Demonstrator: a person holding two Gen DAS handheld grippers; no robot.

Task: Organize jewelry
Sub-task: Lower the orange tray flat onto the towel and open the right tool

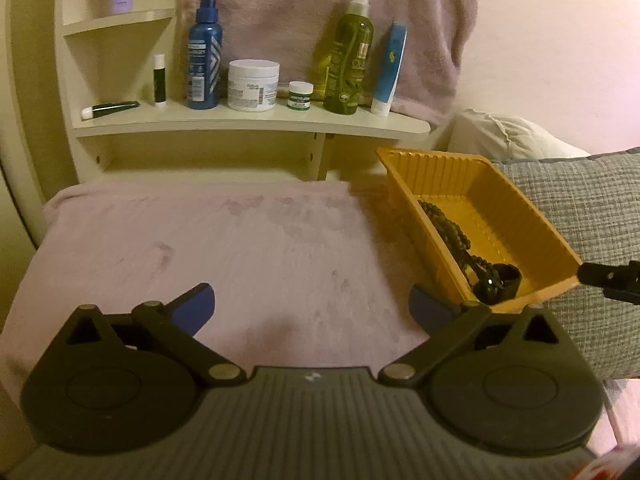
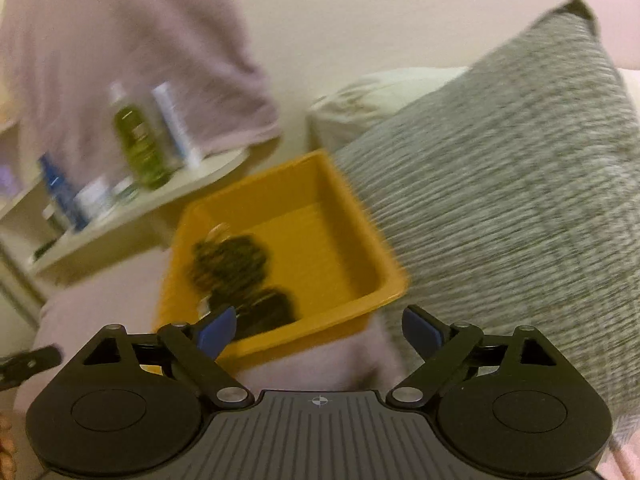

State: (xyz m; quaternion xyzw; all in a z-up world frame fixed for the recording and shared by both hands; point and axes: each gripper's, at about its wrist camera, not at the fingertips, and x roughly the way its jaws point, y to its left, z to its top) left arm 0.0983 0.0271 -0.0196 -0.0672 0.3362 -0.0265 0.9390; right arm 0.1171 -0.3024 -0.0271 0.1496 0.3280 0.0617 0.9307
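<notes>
An orange plastic tray sits at the right of a pink towel-covered surface, against a grey pillow. Dark beaded jewelry and a black band lie in it. My left gripper is open and empty, low over the towel, left of the tray. In the blurred right wrist view the tray holds the dark jewelry. My right gripper is open and empty, just in front of the tray's near rim. Its tip also shows in the left wrist view.
A cream shelf behind the towel carries a blue spray bottle, a white jar, a small green jar, a green spray bottle and a blue tube. The grey pillow stands right of the tray.
</notes>
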